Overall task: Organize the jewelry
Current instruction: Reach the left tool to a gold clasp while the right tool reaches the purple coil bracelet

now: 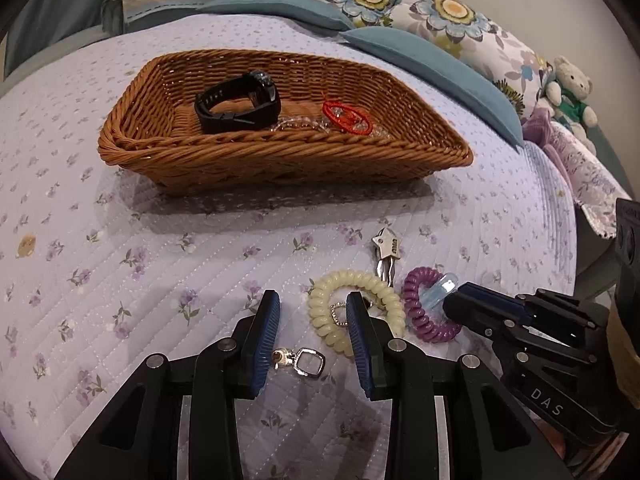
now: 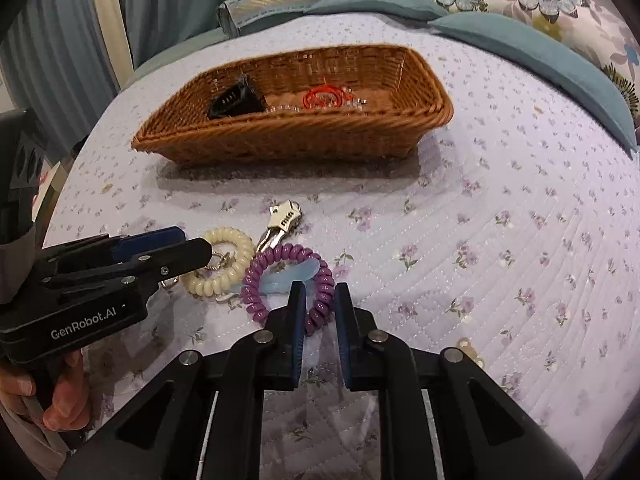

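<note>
A pale lilac quilted bedspread [image 1: 168,248] printed with small purple flowers is covering the bed and filling most of both views, its stitched lines curving across the surface. At the head of the bed, teal-blue cushions [image 1: 436,68] are lying in front of large white pillows patterned with blue and yellow flowers [image 1: 448,12]. A folded grey-green blanket with a gold-striped band [image 2: 280,0] is sitting at the far edge. Blue-grey pleated curtains [image 2: 72,52] are hanging behind the bed. A cream teddy bear in a green shirt [image 1: 570,92] is leaning beside the pillows. Soft, even light is falling over everything, and a plain pale wall [image 1: 568,20] is showing beyond.
</note>
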The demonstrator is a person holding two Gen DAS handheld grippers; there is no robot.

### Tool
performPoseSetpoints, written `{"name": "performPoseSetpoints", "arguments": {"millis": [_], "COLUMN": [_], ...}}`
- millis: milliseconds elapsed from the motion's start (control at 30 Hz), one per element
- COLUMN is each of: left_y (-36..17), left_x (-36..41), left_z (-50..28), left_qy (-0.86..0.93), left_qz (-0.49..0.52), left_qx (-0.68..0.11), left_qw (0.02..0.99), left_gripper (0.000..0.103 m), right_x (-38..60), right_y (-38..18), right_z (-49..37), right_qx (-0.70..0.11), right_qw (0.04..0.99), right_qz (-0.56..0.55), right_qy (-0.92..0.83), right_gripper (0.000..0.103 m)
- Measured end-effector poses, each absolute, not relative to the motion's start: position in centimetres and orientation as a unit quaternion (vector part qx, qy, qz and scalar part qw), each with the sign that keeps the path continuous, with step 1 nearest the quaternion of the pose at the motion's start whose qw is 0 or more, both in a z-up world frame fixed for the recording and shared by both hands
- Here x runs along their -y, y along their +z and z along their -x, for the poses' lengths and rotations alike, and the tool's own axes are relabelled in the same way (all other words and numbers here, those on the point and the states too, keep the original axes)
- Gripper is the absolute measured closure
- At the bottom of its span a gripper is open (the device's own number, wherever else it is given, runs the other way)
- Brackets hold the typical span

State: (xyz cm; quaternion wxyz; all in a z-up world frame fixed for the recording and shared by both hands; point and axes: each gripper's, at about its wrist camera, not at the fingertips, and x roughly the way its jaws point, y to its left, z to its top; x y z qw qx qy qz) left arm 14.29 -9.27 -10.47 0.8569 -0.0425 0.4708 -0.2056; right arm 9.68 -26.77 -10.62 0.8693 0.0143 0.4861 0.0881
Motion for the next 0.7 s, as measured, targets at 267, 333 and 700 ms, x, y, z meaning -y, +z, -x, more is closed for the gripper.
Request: {"name": "performPoseSetpoints", "arguments": {"millis": [267, 333, 700], "left_y": [-10.8, -10.6, -9.7], "left_x": [10.0, 10.1, 5.9], "left_z": [-14.2, -14.0, -13.5], "left_qy": [-0.21, -0.212, -0.177], "left_qz": [0.029, 0.027, 0.095], "left_qx": [-0.475, -0.469, -0.442], "left_qw": [0.854, 0.857, 0.874], "left_gripper": [0.093, 0.093, 0.093], "right_x": [26.4, 26.6, 29.0], "right_y": [-10.9, -10.7, -9.9], "right_z": [-9.7, -9.7, -9.5], "right_qx": [-0.489, -0.487, -0.474], "right_qw": [0.867, 0.869, 0.875], "right_qz": [-0.01, -0.015, -0.062], "right_qy": [0.091, 0.093, 0.079], "right_gripper": [0.088, 0.091, 0.092]}}
